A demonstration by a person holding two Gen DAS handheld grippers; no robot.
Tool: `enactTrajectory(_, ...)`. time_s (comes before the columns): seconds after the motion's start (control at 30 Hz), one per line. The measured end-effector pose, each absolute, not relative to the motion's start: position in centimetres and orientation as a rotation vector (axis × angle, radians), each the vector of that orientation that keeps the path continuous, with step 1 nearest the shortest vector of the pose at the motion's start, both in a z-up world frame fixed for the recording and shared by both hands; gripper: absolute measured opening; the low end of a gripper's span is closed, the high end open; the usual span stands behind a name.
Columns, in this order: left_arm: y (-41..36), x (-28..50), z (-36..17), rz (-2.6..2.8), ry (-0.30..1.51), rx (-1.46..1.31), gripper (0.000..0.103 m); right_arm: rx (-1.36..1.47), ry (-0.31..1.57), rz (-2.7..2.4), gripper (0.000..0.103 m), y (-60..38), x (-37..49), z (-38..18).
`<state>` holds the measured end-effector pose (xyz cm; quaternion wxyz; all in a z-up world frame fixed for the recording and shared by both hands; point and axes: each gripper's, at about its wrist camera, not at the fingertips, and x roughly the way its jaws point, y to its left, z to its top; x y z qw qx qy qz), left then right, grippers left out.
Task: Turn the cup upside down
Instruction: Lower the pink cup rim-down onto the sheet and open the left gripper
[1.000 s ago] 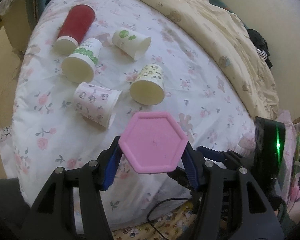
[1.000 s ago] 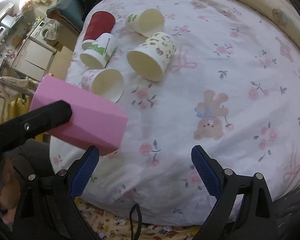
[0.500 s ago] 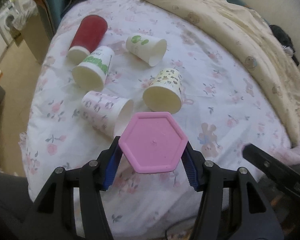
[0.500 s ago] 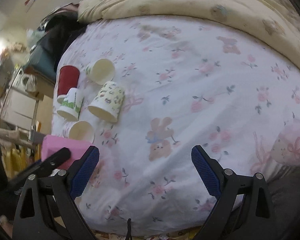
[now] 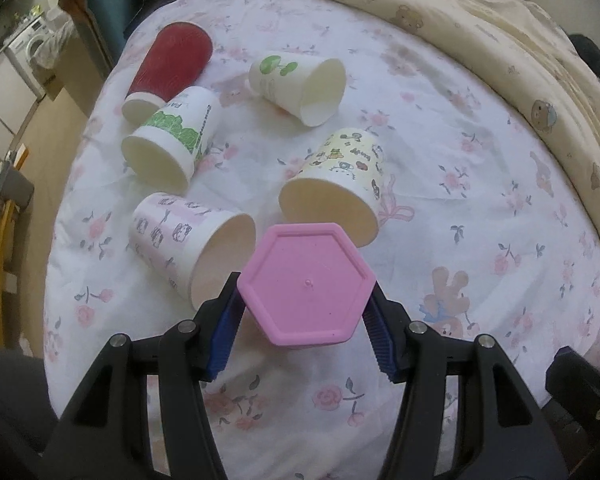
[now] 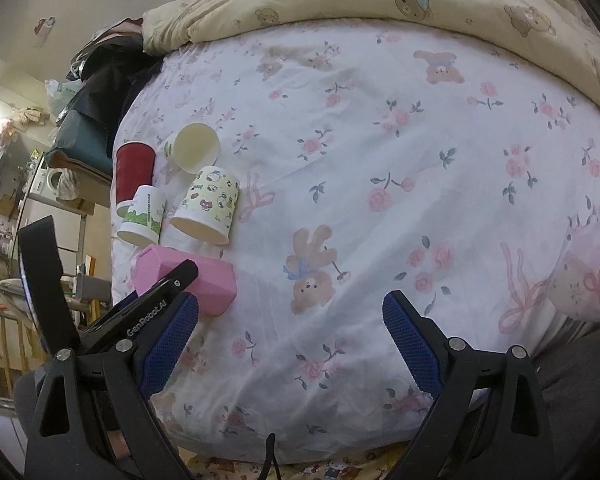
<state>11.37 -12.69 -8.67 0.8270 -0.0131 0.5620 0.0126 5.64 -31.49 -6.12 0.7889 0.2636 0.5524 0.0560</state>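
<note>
Floral bedsheet (image 5: 440,128) lay under five paper cups (image 5: 332,184) tipped on their sides. My left gripper (image 5: 306,312) clamped the pink hexagonal cup (image 5: 306,284), base facing the camera, above the sheet; my right gripper (image 6: 290,344) hung spread wide, holding nothing.
</note>
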Motion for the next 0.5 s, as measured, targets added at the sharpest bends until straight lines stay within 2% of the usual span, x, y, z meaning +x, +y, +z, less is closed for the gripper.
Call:
enactTrajectory(0.2,-12.3,11.6,-8.9,0.015,1.221,-0.048,0.055,0.571,1.184,0.119,0.096,-31.5,5.7,-6.0)
enactTrajectory(0.27,-12.0,11.6,-9.3,0.018,1.255,-0.059,0.071,0.572,1.186,0.115,0.096,-31.6,5.7,-6.0)
enactTrajectory(0.3,-12.0,11.6,-9.4,0.015,1.264,-0.061,0.083,0.571,1.184,0.109,0.096,-31.6,5.7,-6.0)
enactTrajectory(0.33,-12.0,11.5,-9.4,0.01,1.26,-0.058,0.086,0.569,1.181,0.102,0.096,-31.7,5.7,-5.9)
enactTrajectory(0.5,-12.3,10.4,-7.7,-0.04,1.229,-0.038,0.086,0.561,1.171,0.087,0.096,-31.8,5.7,-5.9)
